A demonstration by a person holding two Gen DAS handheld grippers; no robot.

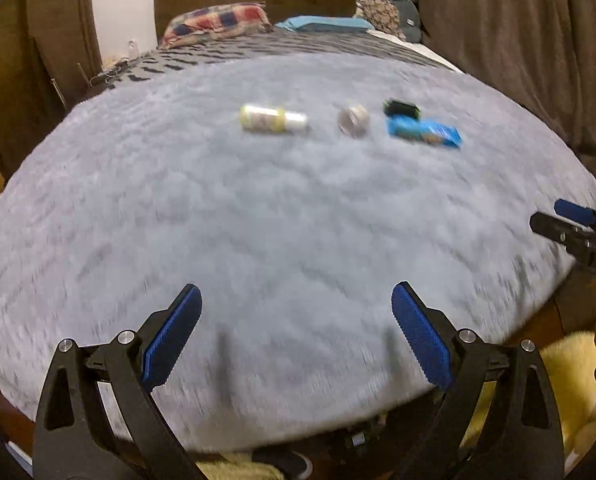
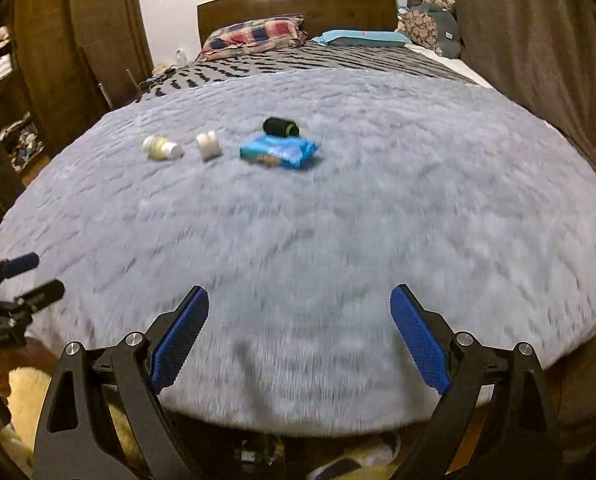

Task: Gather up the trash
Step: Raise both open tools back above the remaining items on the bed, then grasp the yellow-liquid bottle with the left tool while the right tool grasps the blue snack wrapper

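Several pieces of trash lie in a row on the grey fluffy blanket (image 1: 258, 208) on a bed: a pale yellow bottle (image 1: 273, 118) lying on its side, a small white container (image 1: 353, 119), a black roll (image 1: 401, 107) and a blue snack wrapper (image 1: 423, 132). They also show in the right wrist view: the bottle (image 2: 161, 148), the white container (image 2: 208, 145), the black roll (image 2: 280, 126) and the wrapper (image 2: 278, 153). My left gripper (image 1: 296, 332) is open and empty above the blanket's near edge. My right gripper (image 2: 299, 336) is open and empty there too, to the right of the left one.
Pillows (image 2: 254, 34) and a wooden headboard (image 2: 298, 2) are at the far end of the bed. Brown curtains (image 2: 537, 60) hang on the right. A wardrobe with shelves (image 2: 2, 80) stands on the left. A yellow rug (image 1: 565, 384) lies on the floor below the bed's foot.
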